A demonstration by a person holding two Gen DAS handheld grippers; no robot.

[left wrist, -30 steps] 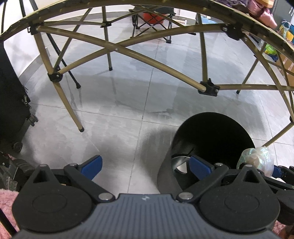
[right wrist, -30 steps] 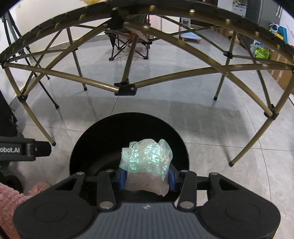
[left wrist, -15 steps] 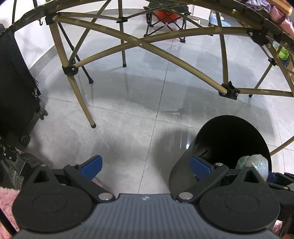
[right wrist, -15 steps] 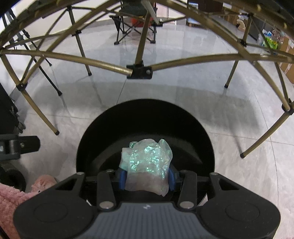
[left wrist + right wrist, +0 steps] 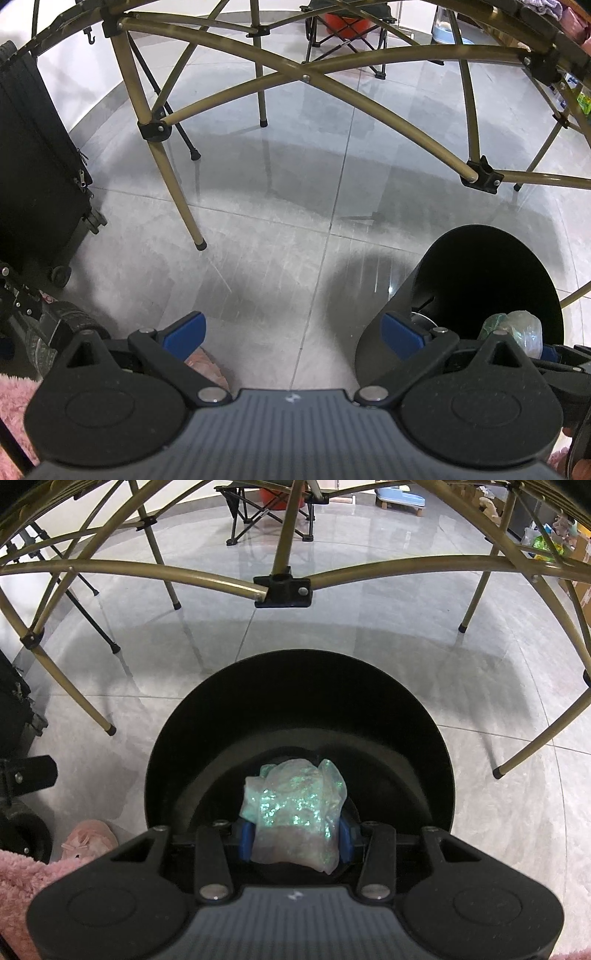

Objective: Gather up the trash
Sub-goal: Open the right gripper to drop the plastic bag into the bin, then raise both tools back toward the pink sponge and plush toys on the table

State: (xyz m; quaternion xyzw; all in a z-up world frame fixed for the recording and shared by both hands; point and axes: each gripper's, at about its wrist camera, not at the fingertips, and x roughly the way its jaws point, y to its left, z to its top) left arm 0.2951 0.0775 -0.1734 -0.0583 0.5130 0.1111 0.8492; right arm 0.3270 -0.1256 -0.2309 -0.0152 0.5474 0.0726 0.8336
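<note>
Over the open mouth of the black bin (image 5: pixel 299 716), my right claw (image 5: pixel 295 836) is clamped on a crumpled wad of clear, glittery plastic wrap (image 5: pixel 295 812), its blue pads pressed into both sides. Pickup is done; as I judge it, only the drop remains. The wad's long axis runs away from me, its bunched end pointing toward the bin's far wall. My left claw (image 5: pixel 291 330) stands wide apart, empty, over the floor left of the bin.

Floor: glossy grey tiles (image 5: pixel 258 229), pale grout lines.
Furniture: brass-coloured folding frame legs (image 5: pixel 207 578) overhead; folding camp chair (image 5: pixel 266 513) behind.
Left: black suitcase (image 5: pixel 33 177) by white wall.
</note>
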